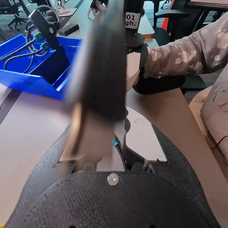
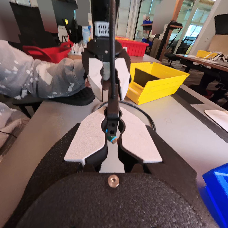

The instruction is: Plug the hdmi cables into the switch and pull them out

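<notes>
My right gripper (image 2: 112, 108) is shut on a black HDMI switch (image 2: 112, 117) and holds it edge-on above the table, with two ports facing the camera. A green and blue HDMI plug (image 2: 111, 138) shows just under the switch; I cannot tell if it touches. It also shows in the left wrist view (image 1: 115, 143) with its black cable running back. My left gripper (image 2: 111, 98) faces the right one, its jaws close around the switch's far end. The switch's black cable (image 2: 112, 55) rises past the left camera and blurs that view (image 1: 102, 74).
A blue bin (image 1: 37, 81) at the left holds more cables with green plugs (image 1: 45, 46). A yellow bin (image 2: 160, 85) stands behind the grippers. A cable loop (image 2: 148, 117) lies on the table. A person's sleeve (image 1: 178, 58) reaches in at the table's edge.
</notes>
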`<state>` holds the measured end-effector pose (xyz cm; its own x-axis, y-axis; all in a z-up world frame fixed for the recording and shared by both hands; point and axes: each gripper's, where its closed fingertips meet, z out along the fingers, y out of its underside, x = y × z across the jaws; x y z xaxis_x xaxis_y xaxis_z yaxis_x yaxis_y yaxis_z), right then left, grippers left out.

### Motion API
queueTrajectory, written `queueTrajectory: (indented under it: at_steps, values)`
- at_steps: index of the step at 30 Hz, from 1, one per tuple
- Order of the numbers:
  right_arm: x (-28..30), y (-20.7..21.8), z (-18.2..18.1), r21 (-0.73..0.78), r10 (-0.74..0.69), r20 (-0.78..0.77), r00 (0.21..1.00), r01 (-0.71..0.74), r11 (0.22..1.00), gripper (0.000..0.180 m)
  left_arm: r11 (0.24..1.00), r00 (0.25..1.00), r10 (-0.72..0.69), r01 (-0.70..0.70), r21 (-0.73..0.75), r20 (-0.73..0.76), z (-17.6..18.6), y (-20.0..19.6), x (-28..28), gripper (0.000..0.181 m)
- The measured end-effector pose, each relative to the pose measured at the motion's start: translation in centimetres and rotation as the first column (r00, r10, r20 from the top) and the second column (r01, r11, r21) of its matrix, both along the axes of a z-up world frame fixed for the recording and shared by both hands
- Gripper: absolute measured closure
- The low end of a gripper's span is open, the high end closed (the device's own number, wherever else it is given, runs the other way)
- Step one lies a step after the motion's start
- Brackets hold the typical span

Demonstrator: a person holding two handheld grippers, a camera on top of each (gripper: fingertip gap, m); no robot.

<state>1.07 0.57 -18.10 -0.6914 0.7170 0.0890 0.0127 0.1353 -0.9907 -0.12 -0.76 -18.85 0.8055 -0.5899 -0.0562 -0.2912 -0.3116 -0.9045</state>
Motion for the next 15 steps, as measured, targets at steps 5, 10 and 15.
queueTrajectory:
  at_steps: [5, 10, 15]
  values:
    - [0.3, 2.3, 2.8, -0.196, -0.029, -0.063, 0.998, 0.016, 0.98, 0.166, 0.993, 0.999, 0.043, -0.041, -0.111, 0.017, -2.1, -0.6, -1.6, 0.145]
    - [0.9, 3.9, 4.5, -0.348, -0.02, -0.095, 0.995, -0.015, 0.937, 0.166, 0.923, 0.996, 0.056, -0.076, -0.377, -0.062, -8.0, -1.1, -2.0, 0.149]
    - [1.1, 5.4, 5.3, -0.429, -0.029, -0.112, 0.993, -0.022, 0.903, 0.166, 0.843, 0.998, 0.055, -0.066, -0.534, -0.037, -10.5, -2.1, -1.6, 0.147]
